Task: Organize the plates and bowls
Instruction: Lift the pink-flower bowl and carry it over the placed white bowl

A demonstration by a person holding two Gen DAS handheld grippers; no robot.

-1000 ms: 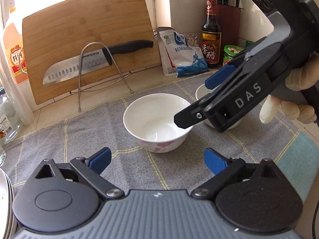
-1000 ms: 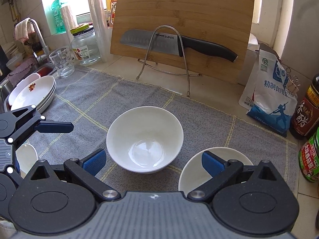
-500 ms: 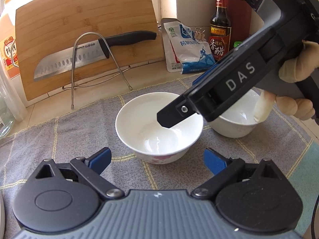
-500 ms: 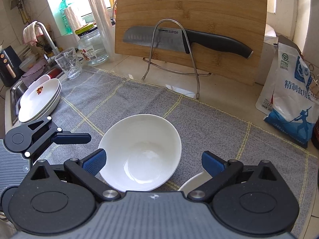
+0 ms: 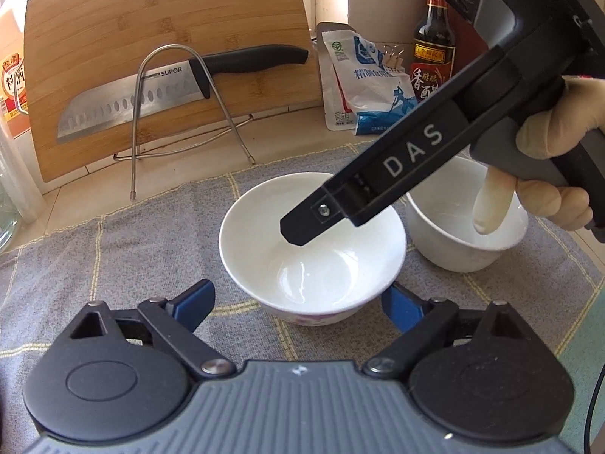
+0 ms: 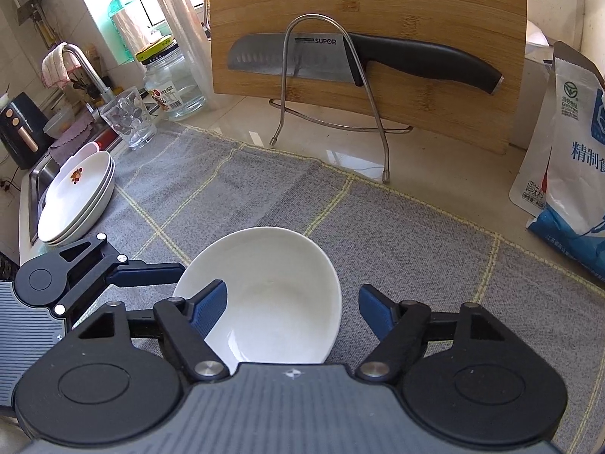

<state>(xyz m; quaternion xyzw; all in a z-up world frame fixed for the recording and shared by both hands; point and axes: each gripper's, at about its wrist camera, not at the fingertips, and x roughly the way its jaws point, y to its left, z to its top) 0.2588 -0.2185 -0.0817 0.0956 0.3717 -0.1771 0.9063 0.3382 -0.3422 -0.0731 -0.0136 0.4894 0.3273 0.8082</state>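
Note:
A white bowl [image 5: 314, 249] with a pink flower print stands on the grey cloth [image 5: 113, 249], and a second white bowl [image 5: 465, 227] stands just right of it. My left gripper [image 5: 300, 299] has the flowered bowl's near side between its closing jaws; a gap shows at the left pad [image 5: 196, 299]. My right gripper [image 6: 293, 308] straddles that bowl's [image 6: 272, 295] right wall. Its left pad [image 6: 211, 302] is inside and its right pad [image 6: 374, 314] outside, clear of the rim, as the jaws close. A gloved hand [image 5: 548, 174] holds it.
A stack of white plates [image 6: 75, 196] sits at the cloth's left end by the sink. A glass [image 6: 128, 117] and a jar [image 6: 174, 83] stand behind it. A cutting board [image 6: 378, 11] with a knife [image 6: 340, 60] on a wire stand, a salt bag [image 5: 363, 83] and a sauce bottle [image 5: 431, 45] line the back.
Both grippers have come down closer to the flowered bowl and their jaws have narrowed. The right gripper's left finger now dips inside the bowl; the second bowl has left the right wrist view.

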